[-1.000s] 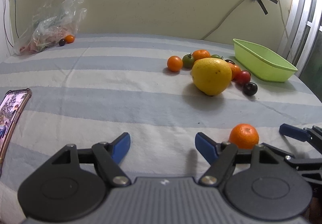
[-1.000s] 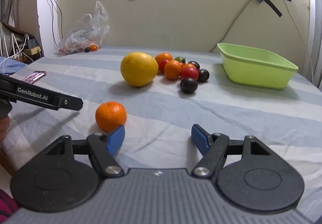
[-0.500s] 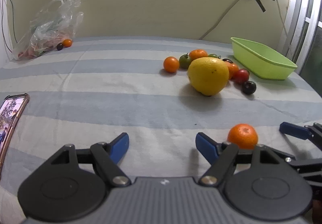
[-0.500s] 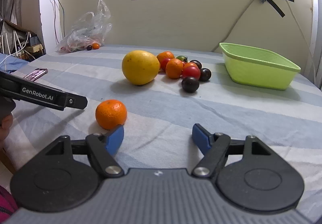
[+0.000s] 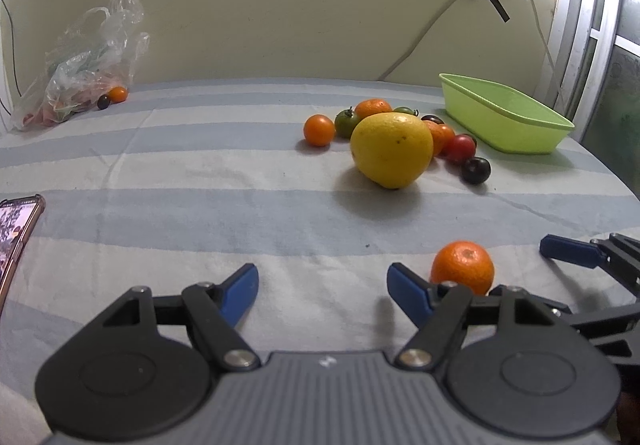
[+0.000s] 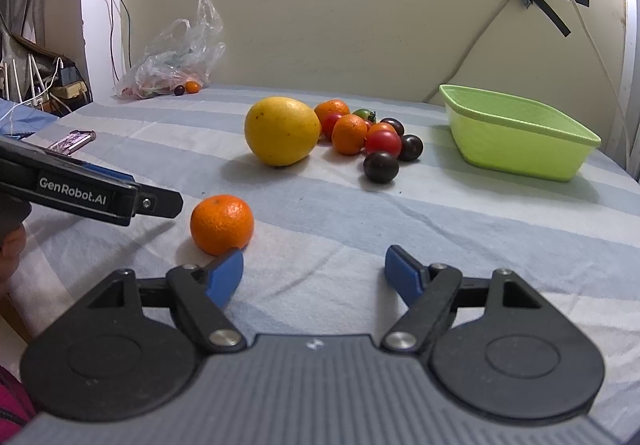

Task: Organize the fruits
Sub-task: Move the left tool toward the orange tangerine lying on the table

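My left gripper is open and empty; my right gripper is opening, nothing between its pads. The lone mandarin sits on the striped cloth just beyond its left finger. I should centre it before closing, then carry it to the green tub.

Tangerine before fruit cluster; basin right.

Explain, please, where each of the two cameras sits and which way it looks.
Left wrist: sits on the left gripper, looks forward and down over the striped cloth to the fruit pile; own blue fingers show, open and empty.
Right wrist: sits on the right gripper, same direction; own fingers are opening, nothing between them.
Shared: the lone mandarin, yellow fruit, green basin.
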{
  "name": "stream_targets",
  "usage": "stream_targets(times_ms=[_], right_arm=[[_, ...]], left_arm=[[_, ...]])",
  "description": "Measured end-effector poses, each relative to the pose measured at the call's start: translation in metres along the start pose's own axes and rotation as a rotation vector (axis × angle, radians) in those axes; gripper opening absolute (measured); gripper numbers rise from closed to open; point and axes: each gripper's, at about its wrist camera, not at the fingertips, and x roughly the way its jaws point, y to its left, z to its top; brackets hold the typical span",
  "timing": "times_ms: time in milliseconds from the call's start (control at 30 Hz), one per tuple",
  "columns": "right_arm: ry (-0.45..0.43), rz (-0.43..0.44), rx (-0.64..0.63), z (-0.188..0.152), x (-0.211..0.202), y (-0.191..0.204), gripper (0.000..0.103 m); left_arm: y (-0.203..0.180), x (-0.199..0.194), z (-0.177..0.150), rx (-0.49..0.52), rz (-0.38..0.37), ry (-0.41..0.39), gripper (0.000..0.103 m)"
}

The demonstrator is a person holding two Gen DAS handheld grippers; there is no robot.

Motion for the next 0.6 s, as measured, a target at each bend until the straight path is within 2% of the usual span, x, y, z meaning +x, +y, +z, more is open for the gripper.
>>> stream_targets(times_ms=[300,467,600], right_arm=[[0.011,-0.023,0.004,0.0008,0.0017,0.0015,0.087],[0.033,-0.048,0.014,0.0006,0.0027,0.0012,0.101],[0.049,-0.068,0.016,0.0,0.0033,0.002,0.103]], left_arm=[[0.0007,-0.0034,-0.0041,-0.001,-0.021,-0.014,0.073],[0.0028,-0.0059,-0.0064,-0.011,-0.033,-0.02,0.074],[0.0054,-0.0061,-0.0076,-0.023,-0.047,-0.023,0.076]])
